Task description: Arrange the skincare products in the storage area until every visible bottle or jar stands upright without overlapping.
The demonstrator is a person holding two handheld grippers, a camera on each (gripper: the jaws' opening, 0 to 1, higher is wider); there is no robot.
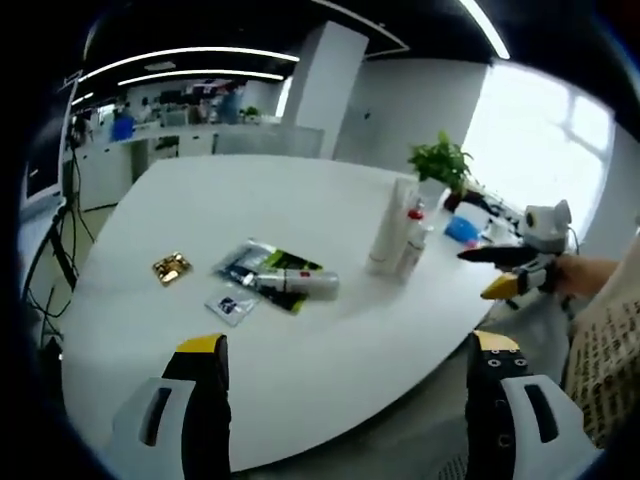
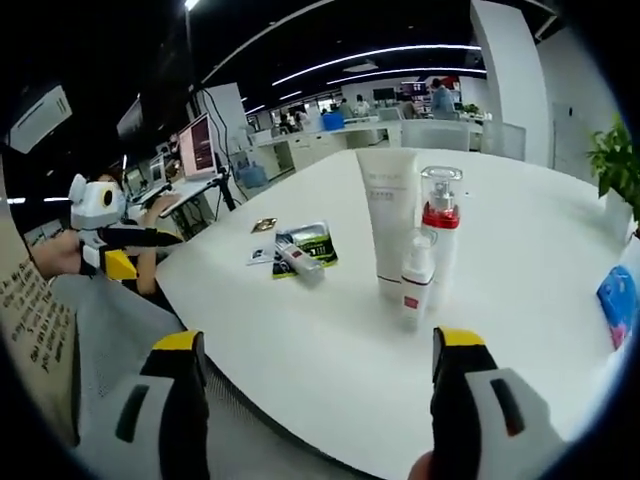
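Three bottles (image 2: 415, 245) upright (one tube (image 1: 298, 284) lying flat).

Three upright bottles (image 2: 415, 250), one lying bottle (image 1: 300, 284), three flat sachets (image 1: 262, 262), one potted plant (image 1: 441, 165)

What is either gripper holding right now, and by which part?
Nothing. The left gripper and right gripper are both open, with bare table between their jaws. The tube and bottles stand untouched; another bottle lies flat.
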